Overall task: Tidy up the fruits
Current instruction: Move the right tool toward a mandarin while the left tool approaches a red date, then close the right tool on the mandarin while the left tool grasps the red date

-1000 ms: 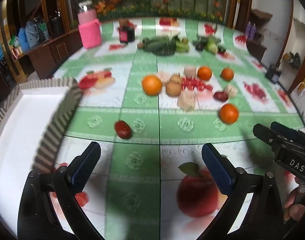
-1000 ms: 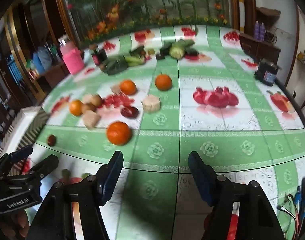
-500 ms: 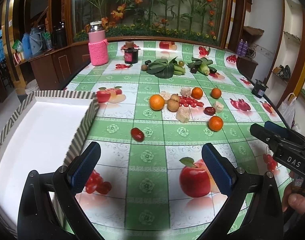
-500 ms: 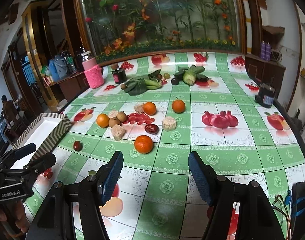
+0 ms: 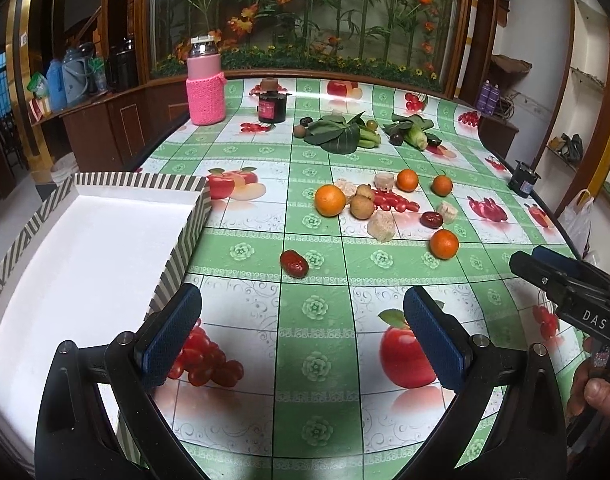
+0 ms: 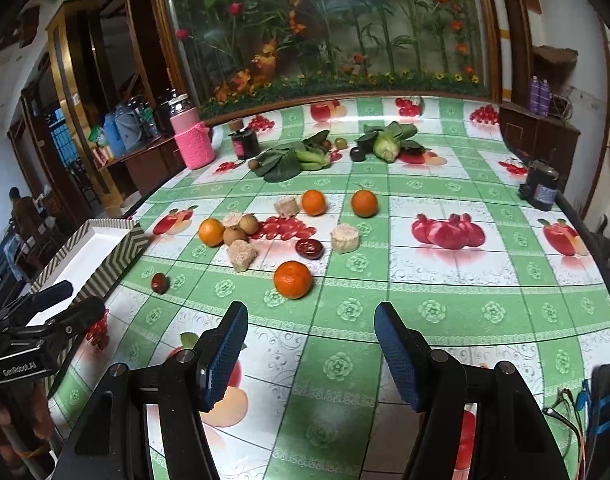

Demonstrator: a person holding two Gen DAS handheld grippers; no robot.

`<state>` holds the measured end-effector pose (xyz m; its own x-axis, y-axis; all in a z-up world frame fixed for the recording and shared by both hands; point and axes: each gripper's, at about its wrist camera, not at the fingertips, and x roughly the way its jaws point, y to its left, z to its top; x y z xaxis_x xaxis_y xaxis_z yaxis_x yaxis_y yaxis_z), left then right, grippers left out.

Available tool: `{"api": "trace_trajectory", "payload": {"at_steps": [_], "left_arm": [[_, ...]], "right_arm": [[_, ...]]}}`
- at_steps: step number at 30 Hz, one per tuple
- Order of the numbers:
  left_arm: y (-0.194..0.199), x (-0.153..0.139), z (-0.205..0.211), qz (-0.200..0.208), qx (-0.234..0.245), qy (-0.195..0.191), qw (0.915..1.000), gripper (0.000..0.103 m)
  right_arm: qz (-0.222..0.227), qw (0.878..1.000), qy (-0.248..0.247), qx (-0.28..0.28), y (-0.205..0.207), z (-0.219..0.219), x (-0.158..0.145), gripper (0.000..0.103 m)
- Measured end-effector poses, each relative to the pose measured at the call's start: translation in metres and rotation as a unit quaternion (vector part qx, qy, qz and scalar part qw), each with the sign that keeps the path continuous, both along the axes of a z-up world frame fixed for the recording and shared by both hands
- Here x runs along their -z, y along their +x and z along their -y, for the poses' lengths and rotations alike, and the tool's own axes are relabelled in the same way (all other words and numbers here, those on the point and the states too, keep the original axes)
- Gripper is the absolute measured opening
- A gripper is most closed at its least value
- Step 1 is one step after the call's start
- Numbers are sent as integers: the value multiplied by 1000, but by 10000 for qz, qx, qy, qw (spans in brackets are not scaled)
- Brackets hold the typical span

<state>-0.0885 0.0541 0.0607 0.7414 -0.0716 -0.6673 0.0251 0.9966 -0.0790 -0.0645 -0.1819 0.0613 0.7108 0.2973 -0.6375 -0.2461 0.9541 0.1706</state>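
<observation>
Both jaws wide, empty: left gripper (image 5: 303,332) faces date (image 5: 294,263) just ahead, tray (image 5: 177,258) to its left; right gripper (image 6: 311,344) faces orange (image 6: 293,279) just ahead; risk: round fruit rolling off a glancing close.

Both wrist cameras look low across the green-checked, fruit-printed tabletop (image 5: 317,360) toward the planter wall, sharing the scattered round orange fruits (image 6: 293,279).
</observation>
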Motion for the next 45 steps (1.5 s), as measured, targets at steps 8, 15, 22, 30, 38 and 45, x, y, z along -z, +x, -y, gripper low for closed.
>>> {"api": "trace_trajectory", "payload": {"at_steps": [8,15,22,30,38,45], "left_arm": [[4,4,-5,-66,87,148,9998,102],[15,13,-5,-241,48,170,9996,102],[30,18,-3,-380,74,107,9992,102],[43,23,-4,-558,-5,191,9983,102],[59,31,2,-691,-23,259,9973,97],[74,40,3,-896,23,182,9958,73]], "right_arm": [[-81,9999,-12,-136,7,-8,6,60],[-167,9997,-49,-192,13,-13,10,60],[-330,9988,-179,-305,29,-20,18,60],[-566,9968,-336,-457,55,-31,27,58],[-711,9951,-436,-536,74,-35,36,58],[-818,9934,-497,-636,85,-37,45,40]]}}
